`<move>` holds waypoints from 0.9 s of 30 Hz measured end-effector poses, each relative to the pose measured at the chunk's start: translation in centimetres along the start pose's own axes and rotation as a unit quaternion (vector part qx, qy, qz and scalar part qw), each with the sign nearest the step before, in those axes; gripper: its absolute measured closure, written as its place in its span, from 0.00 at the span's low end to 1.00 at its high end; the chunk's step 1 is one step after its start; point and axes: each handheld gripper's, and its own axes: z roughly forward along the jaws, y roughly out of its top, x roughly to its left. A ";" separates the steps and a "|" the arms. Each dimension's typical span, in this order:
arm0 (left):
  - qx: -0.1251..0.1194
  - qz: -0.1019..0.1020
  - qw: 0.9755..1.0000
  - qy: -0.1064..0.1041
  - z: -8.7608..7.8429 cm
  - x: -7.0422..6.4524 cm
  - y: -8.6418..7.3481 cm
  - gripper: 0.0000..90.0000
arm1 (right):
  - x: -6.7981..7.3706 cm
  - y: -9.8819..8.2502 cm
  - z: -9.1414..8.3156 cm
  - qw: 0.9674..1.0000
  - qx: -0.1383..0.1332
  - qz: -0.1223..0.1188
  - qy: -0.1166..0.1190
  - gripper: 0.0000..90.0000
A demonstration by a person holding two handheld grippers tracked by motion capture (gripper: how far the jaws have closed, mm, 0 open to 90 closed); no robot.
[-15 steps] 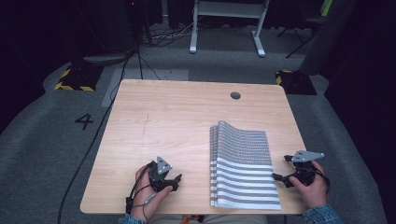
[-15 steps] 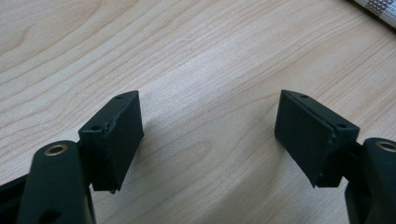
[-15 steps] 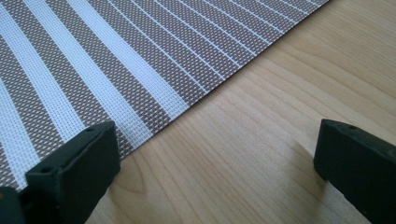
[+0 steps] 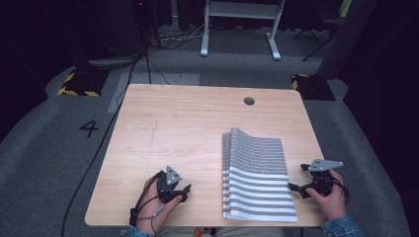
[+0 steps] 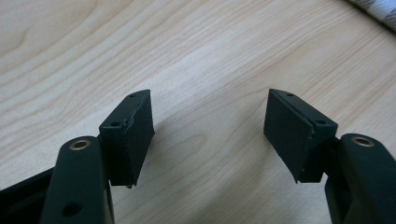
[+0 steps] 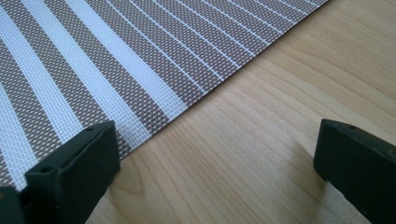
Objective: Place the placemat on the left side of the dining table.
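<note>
So the striped placemat [image 4: 257,173] is lying on the right half of the wooden tabletop [image 4: 178,128], folded over on itself with the fold along its left edge, and it's flat apart from a slight curl at the far end. The right gripper [image 4: 296,178] sits just off the mat's right edge, held low in the person's right hand [image 4: 330,195]. In the right gripper view its jaws are spread wide with nothing clamped; one jaw overlaps the mat's woven edge [image 6: 93,70] in the picture, though I can't tell if it's actually touching, and the other jaw is over bare wood, with the mat's edge running diagonally through the gap between them. The left gripper [image 4: 184,190] is well off to the left of the mat, low over the tabletop near the front edge, held in the left hand [image 4: 155,207]. Its jaws are also released and wide apart, with just plain wood grain [image 5: 205,93] between them, and a corner of the mat [image 5: 378,11] shows way beyond the jaw tips, up in the far corner of the left gripper view.
</note>
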 end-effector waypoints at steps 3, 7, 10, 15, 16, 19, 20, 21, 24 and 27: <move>-0.016 0.000 1.000 -0.001 -0.7 0.0 0.5 0.39 | 0.0 0.0 0.0 1.000 0.000 0.001 0.001 0.01; -0.028 -0.015 0.999 -0.016 -1.8 -0.2 1.6 0.40 | -0.1 0.0 0.0 1.000 0.000 0.001 0.000 0.00; -0.034 -0.001 0.999 -0.022 -2.5 -0.6 2.5 0.40 | -0.1 0.0 0.0 1.000 0.000 0.002 0.000 0.01; -0.041 0.000 0.998 -0.051 -2.9 -1.6 4.2 0.43 | -0.2 0.1 0.1 1.000 -0.001 0.001 0.000 0.00; -0.041 0.000 0.998 -0.051 -2.9 -1.6 4.2 0.43 | -0.2 0.1 0.1 1.000 0.000 0.001 0.000 0.01; -0.046 0.006 0.997 -0.054 -2.7 -2.2 5.2 0.44 | -0.2 0.1 0.1 1.000 0.000 0.002 -0.001 0.01; -0.047 0.005 0.997 -0.059 -2.6 -2.4 5.6 0.44 | -0.2 0.1 0.1 1.000 0.000 0.002 -0.002 0.00; -0.045 0.007 0.997 -0.066 -2.5 -2.7 5.9 0.44 | -0.2 0.1 0.1 1.000 0.000 0.003 -0.001 0.01; -0.046 0.014 0.995 -0.090 -1.6 -3.7 7.0 0.44 | -0.3 0.1 0.1 1.000 0.000 0.002 -0.002 0.01; -0.047 0.018 0.994 -0.097 -0.9 -4.2 7.5 0.43 | -0.2 0.1 0.1 1.000 0.000 0.002 -0.001 0.01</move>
